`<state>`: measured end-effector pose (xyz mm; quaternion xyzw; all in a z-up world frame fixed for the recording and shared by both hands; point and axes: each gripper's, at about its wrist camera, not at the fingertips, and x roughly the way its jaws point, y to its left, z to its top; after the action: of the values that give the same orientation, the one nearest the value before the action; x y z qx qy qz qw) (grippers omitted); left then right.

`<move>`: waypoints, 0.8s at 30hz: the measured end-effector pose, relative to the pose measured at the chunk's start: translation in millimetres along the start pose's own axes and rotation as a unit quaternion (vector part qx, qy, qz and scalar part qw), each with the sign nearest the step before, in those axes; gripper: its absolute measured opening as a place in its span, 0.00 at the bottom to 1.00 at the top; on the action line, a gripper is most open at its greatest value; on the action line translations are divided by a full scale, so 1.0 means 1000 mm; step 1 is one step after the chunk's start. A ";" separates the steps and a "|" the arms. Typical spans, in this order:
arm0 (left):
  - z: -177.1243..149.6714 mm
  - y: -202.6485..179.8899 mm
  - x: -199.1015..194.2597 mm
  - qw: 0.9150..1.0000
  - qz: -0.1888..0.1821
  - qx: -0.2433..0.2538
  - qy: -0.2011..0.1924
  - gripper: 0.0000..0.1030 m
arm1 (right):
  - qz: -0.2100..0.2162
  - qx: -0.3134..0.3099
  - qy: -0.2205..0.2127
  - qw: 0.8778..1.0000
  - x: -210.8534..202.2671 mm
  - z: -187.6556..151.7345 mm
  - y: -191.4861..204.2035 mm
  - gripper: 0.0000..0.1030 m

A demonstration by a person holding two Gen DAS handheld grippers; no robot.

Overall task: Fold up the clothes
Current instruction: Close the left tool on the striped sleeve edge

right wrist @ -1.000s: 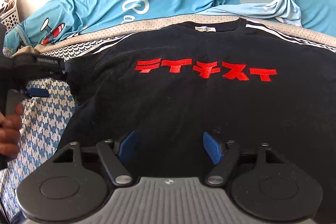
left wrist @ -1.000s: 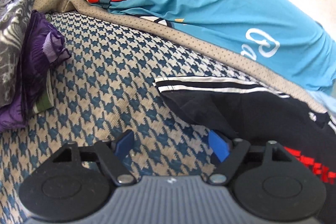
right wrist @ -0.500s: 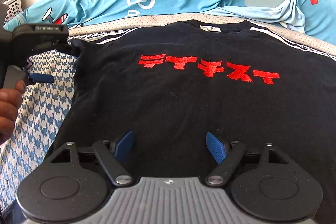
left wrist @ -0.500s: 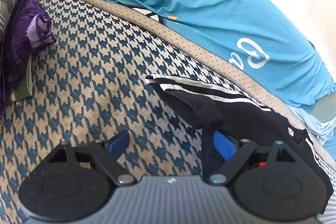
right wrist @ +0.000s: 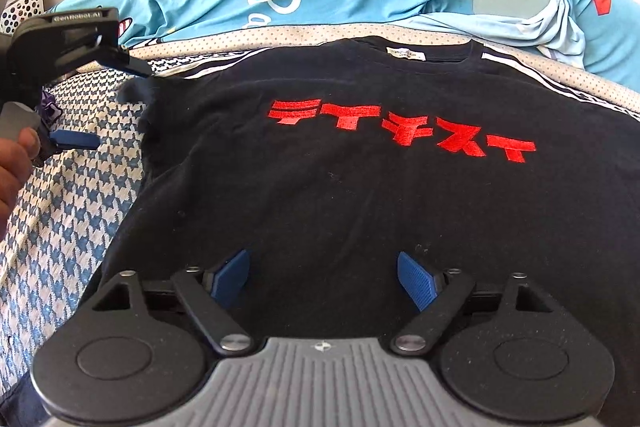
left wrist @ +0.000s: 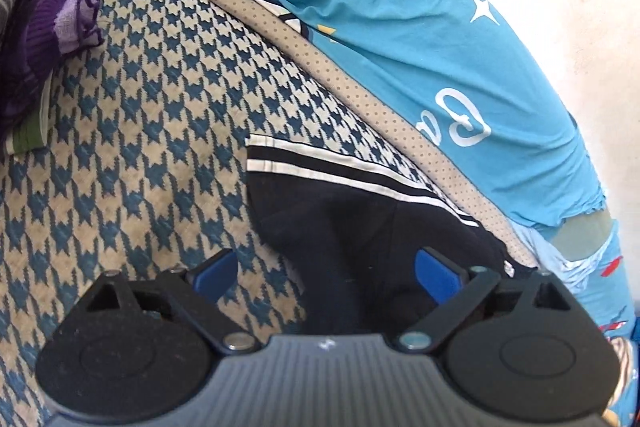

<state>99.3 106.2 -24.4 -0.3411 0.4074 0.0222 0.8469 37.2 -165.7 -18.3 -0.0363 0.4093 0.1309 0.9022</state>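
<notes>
A black T-shirt (right wrist: 360, 195) with red characters lies spread face up on the houndstooth cover (right wrist: 72, 211). My right gripper (right wrist: 324, 275) hovers over its lower part; the jaws are opening, and only flat cloth lies below them. The shirt's sleeve (left wrist: 340, 195), edged with white stripes, lies between the blue pads (left wrist: 436, 275) of my left gripper (left wrist: 326, 267). Those jaws are opening too, and neither pad presses the cloth. In the right wrist view the left gripper (right wrist: 118, 107) stands at the shirt's left shoulder, held by a hand (right wrist: 16, 163).
A blue printed sheet (left wrist: 420, 39) bunches along the far side behind a dotted beige edge (left wrist: 360, 95). Purple and grey clothes (left wrist: 36, 27) are piled at the left. A white perforated basket (right wrist: 22, 7) stands at the far left. Bare houndstooth cover (left wrist: 140, 147) lies left of the shirt.
Both grippers' jaws have spread wider. The left gripper has rolled, and the sleeve now lies loose between its pads instead of by the right pad. The shirt has not shifted.
</notes>
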 end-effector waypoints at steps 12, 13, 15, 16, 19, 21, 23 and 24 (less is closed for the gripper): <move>-0.001 -0.011 0.018 0.999 0.017 0.034 -0.002 0.85 | -0.004 -0.005 0.000 1.000 0.000 -0.001 0.002 0.81; -0.001 -0.014 0.019 0.999 0.020 0.043 -0.004 0.83 | -0.004 -0.006 0.000 1.000 0.000 -0.001 0.003 0.81; -0.001 -0.019 0.022 0.998 0.027 0.058 -0.008 0.72 | -0.004 -0.007 0.000 1.000 0.001 -0.002 0.003 0.81; -0.002 -0.021 0.022 0.997 0.030 0.066 -0.010 0.70 | -0.004 -0.007 0.000 1.000 0.000 -0.002 0.003 0.81; -0.005 -0.029 0.024 0.994 0.054 0.097 -0.020 0.50 | -0.004 -0.007 0.000 1.000 0.001 -0.001 0.003 0.81; -0.009 -0.035 0.025 0.990 0.070 0.122 -0.026 0.43 | -0.005 -0.007 0.000 1.000 0.001 -0.001 0.003 0.81; -0.013 -0.040 0.026 0.985 0.087 0.145 -0.032 0.40 | -0.007 -0.008 -0.001 1.000 0.001 -0.001 0.004 0.81; -0.016 -0.042 0.027 0.982 0.096 0.158 -0.035 0.39 | -0.008 -0.009 -0.001 1.000 0.001 -0.001 0.005 0.81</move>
<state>120.1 58.0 -26.9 -0.1618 0.4067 0.0507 0.8977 35.9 -161.2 -20.0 -0.0480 0.4073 0.1273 0.9031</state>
